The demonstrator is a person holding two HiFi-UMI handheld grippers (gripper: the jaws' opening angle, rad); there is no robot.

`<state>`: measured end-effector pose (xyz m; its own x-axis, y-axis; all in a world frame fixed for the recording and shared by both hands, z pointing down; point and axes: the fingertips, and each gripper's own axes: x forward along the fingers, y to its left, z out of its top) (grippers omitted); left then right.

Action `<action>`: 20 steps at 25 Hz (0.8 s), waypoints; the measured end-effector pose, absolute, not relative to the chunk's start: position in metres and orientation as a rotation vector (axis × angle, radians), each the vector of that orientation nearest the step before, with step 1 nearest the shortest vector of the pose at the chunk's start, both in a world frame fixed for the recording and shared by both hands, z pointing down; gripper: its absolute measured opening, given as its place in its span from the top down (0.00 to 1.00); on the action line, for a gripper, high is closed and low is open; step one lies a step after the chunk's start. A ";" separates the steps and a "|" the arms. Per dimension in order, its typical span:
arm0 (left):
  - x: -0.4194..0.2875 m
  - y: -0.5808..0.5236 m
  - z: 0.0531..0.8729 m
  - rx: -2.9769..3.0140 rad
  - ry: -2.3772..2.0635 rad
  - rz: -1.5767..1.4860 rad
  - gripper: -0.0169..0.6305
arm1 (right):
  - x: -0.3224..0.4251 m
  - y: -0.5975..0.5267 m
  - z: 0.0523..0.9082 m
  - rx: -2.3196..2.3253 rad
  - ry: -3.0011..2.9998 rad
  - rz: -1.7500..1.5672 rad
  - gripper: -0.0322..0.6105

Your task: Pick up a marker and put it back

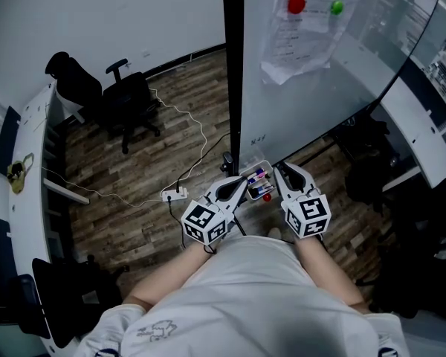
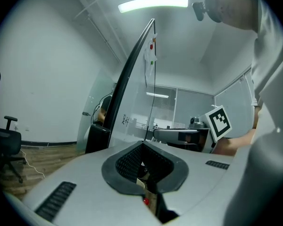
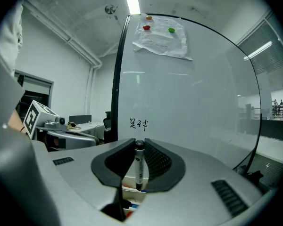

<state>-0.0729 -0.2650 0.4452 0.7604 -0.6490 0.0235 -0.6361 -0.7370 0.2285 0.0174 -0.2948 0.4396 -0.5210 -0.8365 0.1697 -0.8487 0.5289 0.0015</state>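
Right tongs (image 3: 139, 144) are gripping black marker (image 3: 139, 166) upright, tray (image 3: 131, 188) lying at 6 o'clock beneath | left tongs (image 2: 142, 145) are sitting closed, empty | risk: marker pivoting in the grip, missing tray, dropping to floor (image 1: 134, 199).

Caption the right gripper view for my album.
Right gripper holds a marker in front of the whiteboard.
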 end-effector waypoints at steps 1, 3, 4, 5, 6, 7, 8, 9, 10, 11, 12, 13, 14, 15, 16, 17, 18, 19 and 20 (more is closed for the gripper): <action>-0.073 -0.264 0.445 2.735 -1.010 -0.085 0.96 | 0.018 -0.294 0.440 1.453 -2.612 0.125 0.84; -0.073 -0.264 0.445 2.735 -1.011 -0.085 0.96 | 0.019 -0.294 0.440 1.457 -2.610 0.133 0.84; -0.073 -0.264 0.445 2.736 -1.014 -0.085 0.96 | 0.020 -0.294 0.441 1.458 -2.609 0.136 0.84; -0.073 -0.264 0.445 2.735 -1.018 -0.086 0.96 | 0.020 -0.295 0.441 1.457 -2.608 0.138 0.84; -0.073 -0.264 0.445 2.734 -1.024 -0.087 0.96 | 0.021 -0.295 0.442 1.456 -2.607 0.142 0.84; -0.074 -0.264 0.445 2.731 -1.030 -0.087 0.96 | 0.022 -0.295 0.443 1.455 -2.607 0.147 0.84; -0.074 -0.264 0.446 2.727 -1.036 -0.085 0.96 | 0.022 -0.295 0.444 1.452 -2.606 0.152 0.84; -0.075 -0.264 0.447 2.723 -1.041 -0.081 0.96 | 0.022 -0.295 0.446 1.449 -2.606 0.157 0.84; -0.076 -0.264 0.448 2.718 -1.046 -0.077 0.96 | 0.022 -0.296 0.447 1.444 -2.606 0.162 0.84; -0.075 -0.265 0.450 2.712 -1.050 -0.075 0.96 | 0.023 -0.297 0.449 1.439 -2.605 0.168 0.84; -0.074 -0.266 0.451 2.706 -1.055 -0.076 0.96 | 0.025 -0.298 0.451 1.434 -2.604 0.173 0.84; -0.074 -0.267 0.453 2.699 -1.060 -0.078 0.96 | 0.026 -0.298 0.453 1.430 -2.602 0.179 0.84; -0.073 -0.268 0.454 2.692 -1.065 -0.080 0.96 | 0.027 -0.299 0.455 1.426 -2.602 0.185 0.84; -0.073 -0.269 0.455 2.687 -1.071 -0.081 0.96 | 0.028 -0.300 0.457 1.422 -2.602 0.192 0.84; -0.072 -0.269 0.456 2.684 -1.075 -0.081 0.96 | 0.029 -0.300 0.458 1.418 -2.601 0.197 0.84; -0.071 -0.269 0.456 2.683 -1.079 -0.080 0.96 | 0.030 -0.300 0.460 1.413 -2.602 0.198 0.84; -0.070 -0.270 0.456 2.682 -1.081 -0.078 0.96 | 0.031 -0.300 0.461 1.407 -2.603 0.195 0.84; -0.068 -0.270 0.457 2.682 -1.082 -0.076 0.96 | 0.032 -0.300 0.462 1.400 -2.604 0.191 0.84; -0.067 -0.270 0.457 2.681 -1.084 -0.074 0.96 | 0.032 -0.301 0.464 1.392 -2.604 0.189 0.84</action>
<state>-0.0669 -0.2702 0.4573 0.7224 -0.6900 0.0458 -0.6774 -0.6928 0.2472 0.0321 -0.3008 0.4637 -0.5444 -0.8096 0.2194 -0.8328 0.5529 -0.0261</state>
